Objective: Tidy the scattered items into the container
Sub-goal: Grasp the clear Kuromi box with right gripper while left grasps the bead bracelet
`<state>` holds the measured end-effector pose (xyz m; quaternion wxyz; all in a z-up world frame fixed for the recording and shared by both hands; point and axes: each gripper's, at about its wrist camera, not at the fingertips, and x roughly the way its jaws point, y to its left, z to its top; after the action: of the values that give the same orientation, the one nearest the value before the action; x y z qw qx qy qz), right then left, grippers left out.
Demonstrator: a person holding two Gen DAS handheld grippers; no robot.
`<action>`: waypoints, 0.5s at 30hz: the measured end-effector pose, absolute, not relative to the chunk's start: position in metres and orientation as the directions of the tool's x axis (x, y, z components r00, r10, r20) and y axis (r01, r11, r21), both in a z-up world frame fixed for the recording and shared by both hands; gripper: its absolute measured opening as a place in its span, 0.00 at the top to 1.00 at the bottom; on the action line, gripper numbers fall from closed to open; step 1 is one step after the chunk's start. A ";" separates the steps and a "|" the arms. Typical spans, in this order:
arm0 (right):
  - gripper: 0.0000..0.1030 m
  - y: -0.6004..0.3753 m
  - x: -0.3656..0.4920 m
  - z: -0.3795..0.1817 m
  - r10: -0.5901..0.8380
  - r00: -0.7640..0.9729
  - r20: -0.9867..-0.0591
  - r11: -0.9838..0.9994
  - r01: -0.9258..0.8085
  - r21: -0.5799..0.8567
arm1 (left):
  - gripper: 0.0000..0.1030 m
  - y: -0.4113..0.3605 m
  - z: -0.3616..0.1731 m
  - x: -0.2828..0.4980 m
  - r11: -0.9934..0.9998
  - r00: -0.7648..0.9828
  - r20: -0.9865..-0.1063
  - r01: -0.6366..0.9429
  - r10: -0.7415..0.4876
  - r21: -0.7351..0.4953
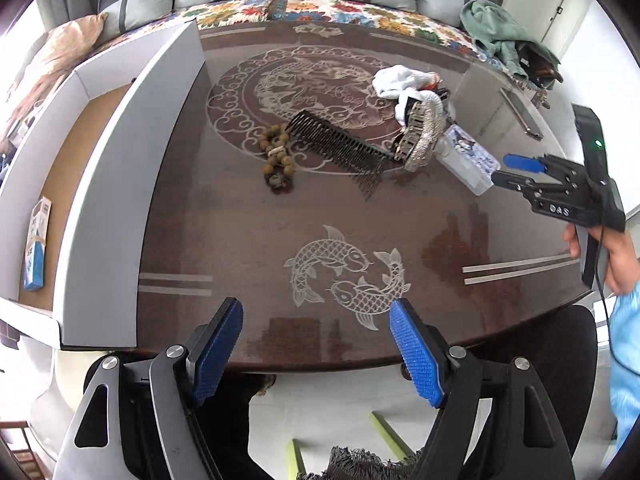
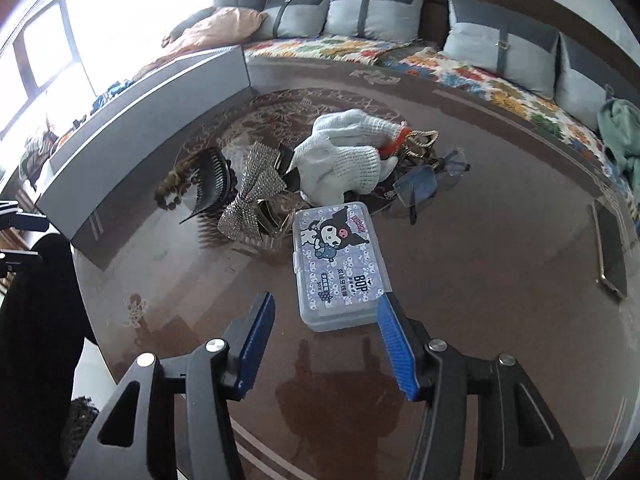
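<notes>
Right gripper (image 2: 326, 344) is spread wide, empty, and lined up on the clear plastic floss box (image 2: 340, 266) at frame center. The box is probably light, rigid and slick, so pinch across its 2 long sides. Left gripper (image 1: 316, 350) is spread and idle. Container (image 1: 100, 184) is at left of frame.

Left gripper (image 1: 316, 344): jaws spread wide, nothing between. Right gripper (image 2: 326, 330): hand-held, jaws spread wide, nothing clamped.
</notes>
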<state>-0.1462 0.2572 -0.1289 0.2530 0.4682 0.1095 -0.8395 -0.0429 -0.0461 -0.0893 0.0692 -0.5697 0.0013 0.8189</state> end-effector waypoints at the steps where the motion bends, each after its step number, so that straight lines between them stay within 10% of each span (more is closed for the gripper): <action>1: 0.44 0.256 -0.152 -0.132 -0.310 -0.428 -0.849 -0.843 0.537 0.037 | 0.27 -0.048 -0.091 -0.044 -0.991 -0.338 -0.935 -0.109 0.106 -0.073; 15: 0.35 0.233 -0.198 -0.147 -0.346 -0.306 -0.887 -0.792 0.603 0.101 | 0.27 -0.065 -0.112 -0.048 -0.995 -0.296 -0.951 -0.074 0.090 -0.071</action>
<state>-0.1980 0.2332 -0.1473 0.2972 0.5085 0.1261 -0.7982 -0.0482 -0.0653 -0.1119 0.0508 -0.5911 -0.0069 0.8050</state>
